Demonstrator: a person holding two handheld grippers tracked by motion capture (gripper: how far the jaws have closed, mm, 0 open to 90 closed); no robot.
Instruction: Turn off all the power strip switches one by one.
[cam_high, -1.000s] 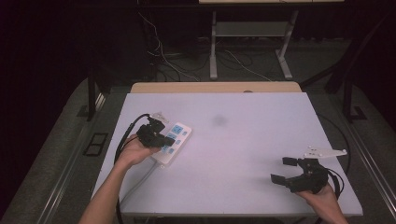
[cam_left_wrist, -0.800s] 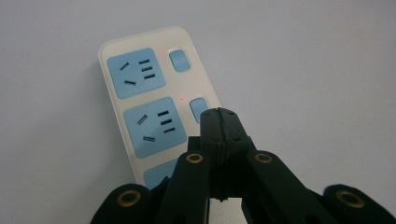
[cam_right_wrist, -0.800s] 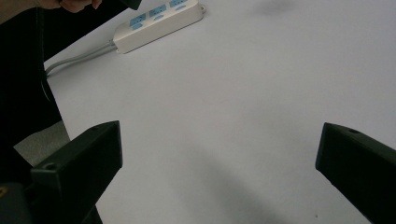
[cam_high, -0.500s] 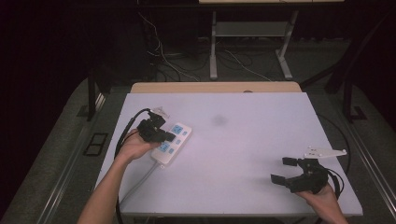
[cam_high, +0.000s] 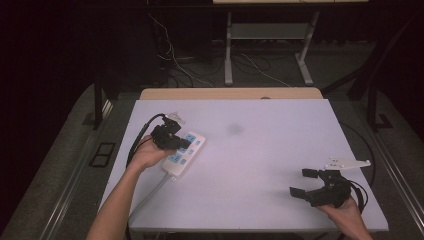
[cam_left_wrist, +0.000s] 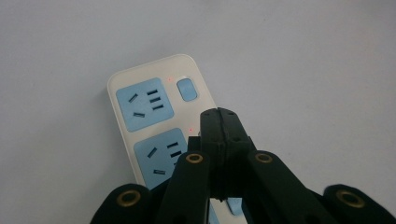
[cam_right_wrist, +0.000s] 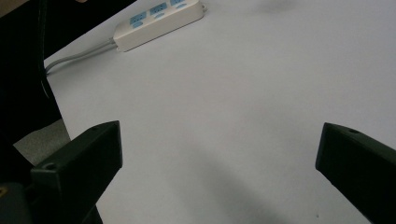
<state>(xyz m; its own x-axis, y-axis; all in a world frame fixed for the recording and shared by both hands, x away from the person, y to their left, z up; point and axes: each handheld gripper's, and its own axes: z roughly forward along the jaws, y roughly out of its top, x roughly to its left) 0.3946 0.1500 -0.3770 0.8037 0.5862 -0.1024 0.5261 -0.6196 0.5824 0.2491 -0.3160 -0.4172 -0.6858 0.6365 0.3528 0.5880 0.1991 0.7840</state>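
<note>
A white power strip (cam_high: 184, 152) with blue sockets lies at the left of the white table (cam_high: 260, 135), its grey cord running off the near edge. My left gripper (cam_high: 181, 142) hovers over the strip with both jaws pressed together and nothing between them. In the left gripper view the shut gripper (cam_left_wrist: 220, 122) points down at the strip (cam_left_wrist: 154, 116), just beside a blue switch (cam_left_wrist: 186, 89), with two small red lights lit. My right gripper (cam_high: 306, 183) rests at the near right of the table, jaws wide apart and empty. The right gripper view shows the power strip (cam_right_wrist: 159, 18) far off.
Behind the table's far edge is a wooden strip (cam_high: 230, 93), then dark floor with cables and a metal stand (cam_high: 265, 35). The left gripper's black cable (cam_high: 142, 131) loops over the table's left side.
The left hand and its shut gripper have shifted slightly toward the right along the power strip. The right gripper has stayed put.
</note>
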